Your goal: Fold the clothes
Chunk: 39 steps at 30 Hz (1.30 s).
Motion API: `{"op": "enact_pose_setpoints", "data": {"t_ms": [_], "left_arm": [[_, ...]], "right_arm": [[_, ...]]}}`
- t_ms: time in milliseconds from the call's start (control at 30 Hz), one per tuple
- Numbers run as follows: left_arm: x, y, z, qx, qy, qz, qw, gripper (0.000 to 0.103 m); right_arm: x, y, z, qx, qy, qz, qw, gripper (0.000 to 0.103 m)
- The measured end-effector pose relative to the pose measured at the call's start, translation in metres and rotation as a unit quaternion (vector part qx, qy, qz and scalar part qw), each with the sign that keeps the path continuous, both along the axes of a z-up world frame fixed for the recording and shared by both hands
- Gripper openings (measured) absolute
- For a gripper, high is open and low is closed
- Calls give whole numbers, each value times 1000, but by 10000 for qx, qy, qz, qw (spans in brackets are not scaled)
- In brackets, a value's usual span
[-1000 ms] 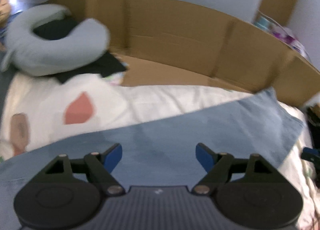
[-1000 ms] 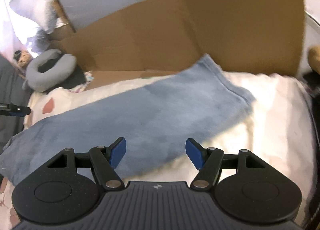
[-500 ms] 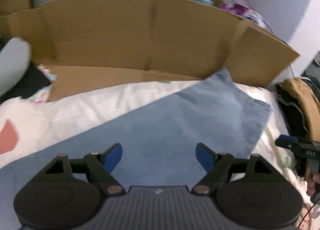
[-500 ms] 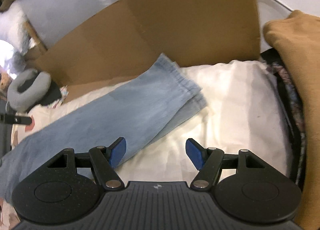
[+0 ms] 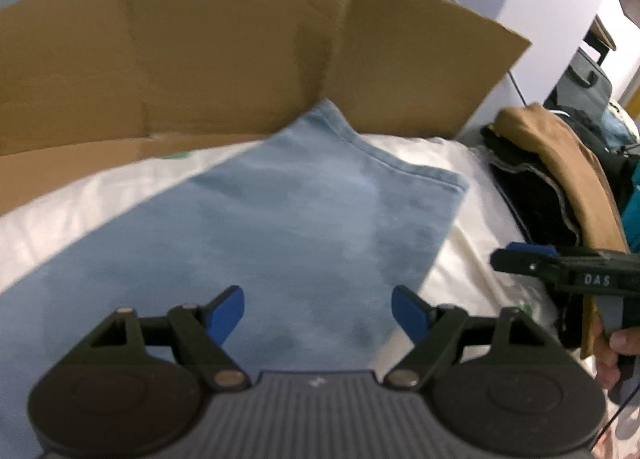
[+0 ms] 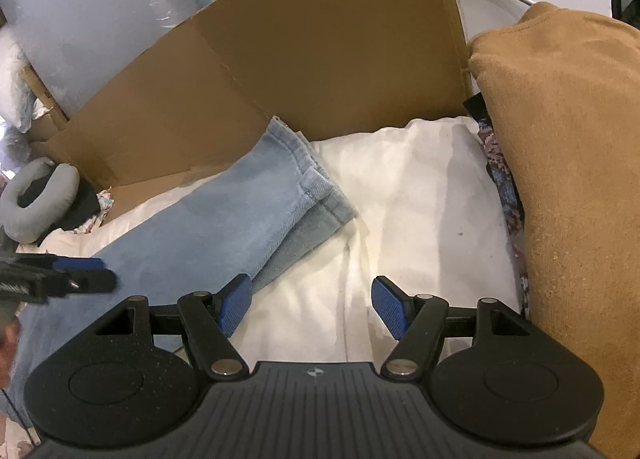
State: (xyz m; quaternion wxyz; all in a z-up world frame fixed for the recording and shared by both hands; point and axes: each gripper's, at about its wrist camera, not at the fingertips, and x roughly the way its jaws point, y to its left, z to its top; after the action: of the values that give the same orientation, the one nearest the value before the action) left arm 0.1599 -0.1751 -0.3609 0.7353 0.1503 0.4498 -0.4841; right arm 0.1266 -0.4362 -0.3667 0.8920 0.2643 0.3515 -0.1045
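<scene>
Right tool [image 6: 312, 305] open over a white bed sheet [image 6: 404, 199], beside light-blue denim trousers [image 6: 224, 219].

Its blue pads [image 6: 236, 303] stand apart with nothing between them; the left pad sits just at the trousers' lower edge. The hemmed leg ends reach a brown cardboard sheet [image 6: 320, 55] propped behind. A tan garment [image 6: 568, 163] is heaped at right, and a grey neck pillow [image 6: 38, 199] lies far left. The left tool [image 6: 80, 275] enters blurred at the left edge, seemingly over the denim.

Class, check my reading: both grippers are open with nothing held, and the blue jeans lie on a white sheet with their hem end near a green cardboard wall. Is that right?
One error: the cardboard wall is brown, not green, as the right wrist view shows. The rest stands: left gripper and right gripper open and empty, jeans on the white sheet.
</scene>
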Motion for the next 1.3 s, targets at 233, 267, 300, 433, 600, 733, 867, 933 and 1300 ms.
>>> {"op": "enact_pose_setpoints", "data": {"t_ms": [233,267,300,433,600,733,867,933,1300], "left_arm": [[-26,-27,-25,-77,248,-101,9996,83],[-29,-30,-28,-86,233,-109,9996,83],[-32,-34,-30,-94,213,-116,9997,83],[-41,-46,-38,-203,123,60,9997,83],[-51,-61,-39,-452,107,228,9987,84],[-55,-72,-40,-499,-104,199,9985,84],[-56,-81,-44,-528,-319,150,9980,85],[-53,-84,-47,-396,-508,134,9978,85],[-43,-75,-33,-160,-880,-576,9943,27]], "right_arm": [[-3,-6,2,99,-113,-224,9996,72],[-3,-6,1,93,-104,-234,9996,72],[-3,-6,0,87,-95,-244,9996,72],[-5,-2,-4,-2,-42,-188,9998,72],[-15,1,-15,-103,85,-101,9999,72],[-23,3,-19,-137,30,-87,9999,72],[-27,1,-17,-160,-105,-214,9996,70],[-28,-1,-16,-130,-117,-262,9995,70],[-24,-1,-14,8,-226,-318,9992,70]]}}
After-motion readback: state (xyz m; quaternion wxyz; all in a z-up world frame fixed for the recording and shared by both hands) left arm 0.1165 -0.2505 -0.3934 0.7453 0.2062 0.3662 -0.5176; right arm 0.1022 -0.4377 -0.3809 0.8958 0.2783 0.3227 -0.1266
